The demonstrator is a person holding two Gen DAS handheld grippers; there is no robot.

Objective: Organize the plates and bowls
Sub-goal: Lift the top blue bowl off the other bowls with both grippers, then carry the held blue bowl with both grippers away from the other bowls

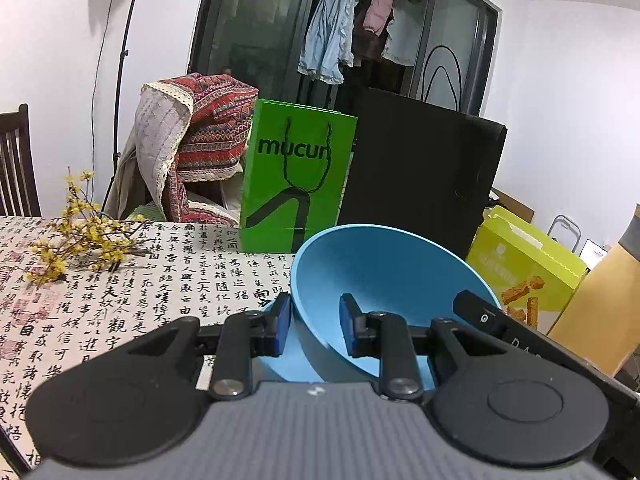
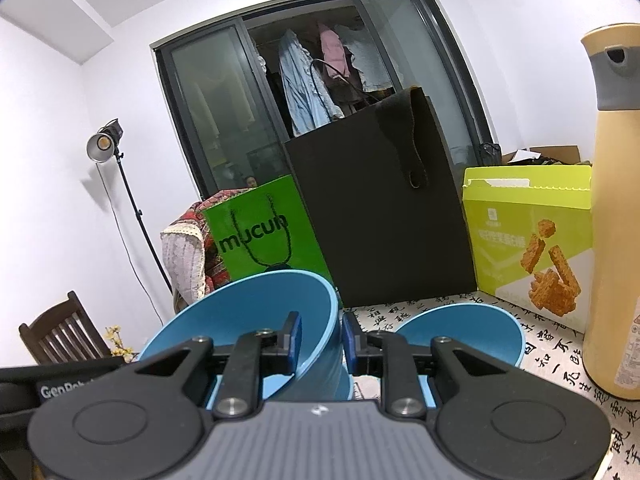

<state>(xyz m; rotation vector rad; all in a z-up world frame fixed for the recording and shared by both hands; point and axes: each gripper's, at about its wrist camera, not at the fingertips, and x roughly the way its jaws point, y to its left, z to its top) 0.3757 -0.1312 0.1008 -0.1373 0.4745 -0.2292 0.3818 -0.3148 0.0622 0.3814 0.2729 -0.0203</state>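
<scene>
Clearly both grippers grip the same tilted blue bowl [image 1: 384,280] by opposite sides of its rim. Low in the centre of the left wrist view, the left gripper [image 1: 314,326] has its fingers [image 1: 282,330] narrowed onto the bowl's wall: one blue pad sits outside the rim at the left, the other inside the hollow, with the bowl opening toward the camera and filling the lower middle of the frame. The right gripper's black body shows at the bowl's right edge in that view. In the right wrist view the right gripper [image 2: 320,340] likewise pinches the bowl's wall at lower centre, one pad inside the bowl to the left, one outside to the right. A second blue bowl [image 2: 460,332] sits just right of those fingers, on the desk [image 2: 560,364] with its calligraphy cloth. Behind, a green bag [image 1: 298,176], a black bag [image 2: 380,208] and a snack box [image 2: 528,240] stand in a row, with a tall yellow bottle [image 2: 612,200] at the right edge.
</scene>
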